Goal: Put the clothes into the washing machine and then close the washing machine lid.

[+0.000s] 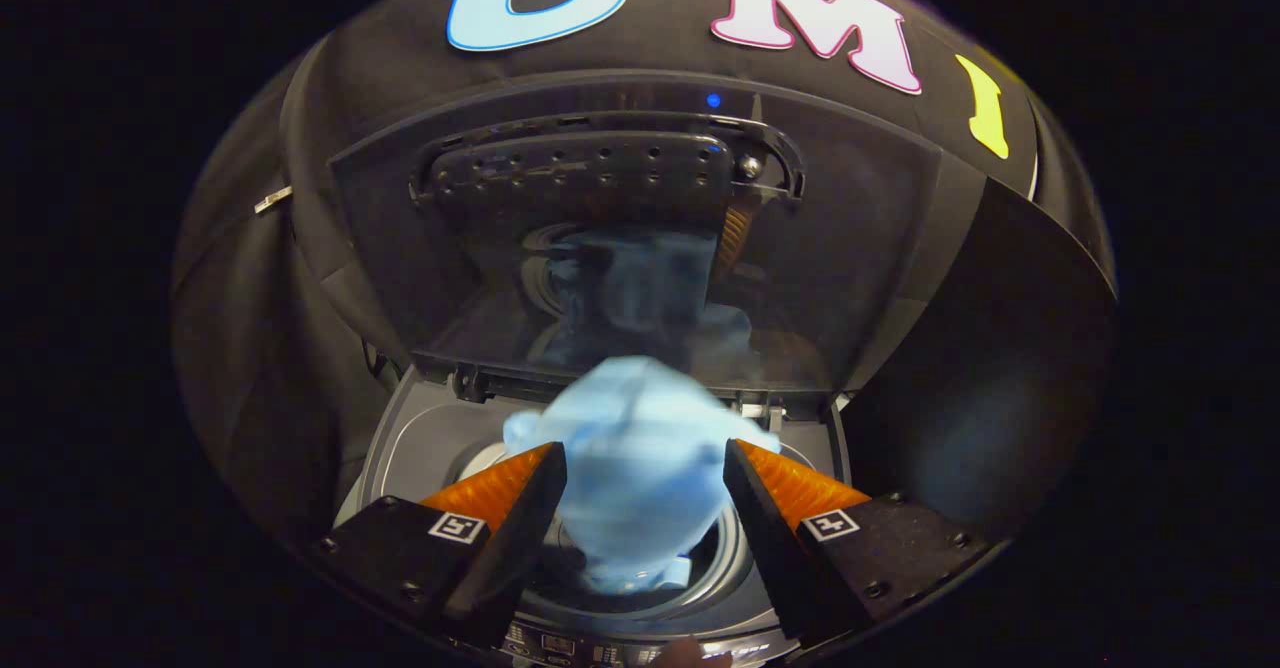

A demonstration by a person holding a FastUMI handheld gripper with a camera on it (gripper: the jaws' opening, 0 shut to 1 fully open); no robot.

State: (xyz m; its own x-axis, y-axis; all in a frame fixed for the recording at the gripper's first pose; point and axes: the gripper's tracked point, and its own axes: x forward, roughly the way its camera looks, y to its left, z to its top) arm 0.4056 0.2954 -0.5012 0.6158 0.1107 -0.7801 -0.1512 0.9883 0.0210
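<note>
The step in hand looks like the loading itself: a crumpled, pale blue piece of soft cloth (640, 468) sits blurred between the two fingers of the gripper (645, 463), directly above the round drum opening (725, 548) of the grey top-loading washing machine (400, 448). The fingers stand spread apart. The cloth's sides come close to both inner faces, but the blur hides whether either finger presses on it, so I cannot tell if it is held or already let go and dropping. Its lower end hangs inside the rim of the drum opening, and its upper part bulges above the fingertips.

Behind the drum opening, the dark, glossy, see-through lid (850, 248) of the washing machine stands raised and tilted back against the booth wall, hinged at the rear edge of the drum opening. A dim blue reflection of the cloth shows in its panel, and a perforated dark plastic insert (590, 173) sits near its top edge.

Judging from this, the clothes part is nearly done but not confirmed. The next move calls for making sure the cloth drops fully below the rim of the drum opening with no fold draped over it, then lifting the gripper clear, reaching up behind the drum opening to the lid's free edge, and drawing it forward and down until it shuts.
</note>
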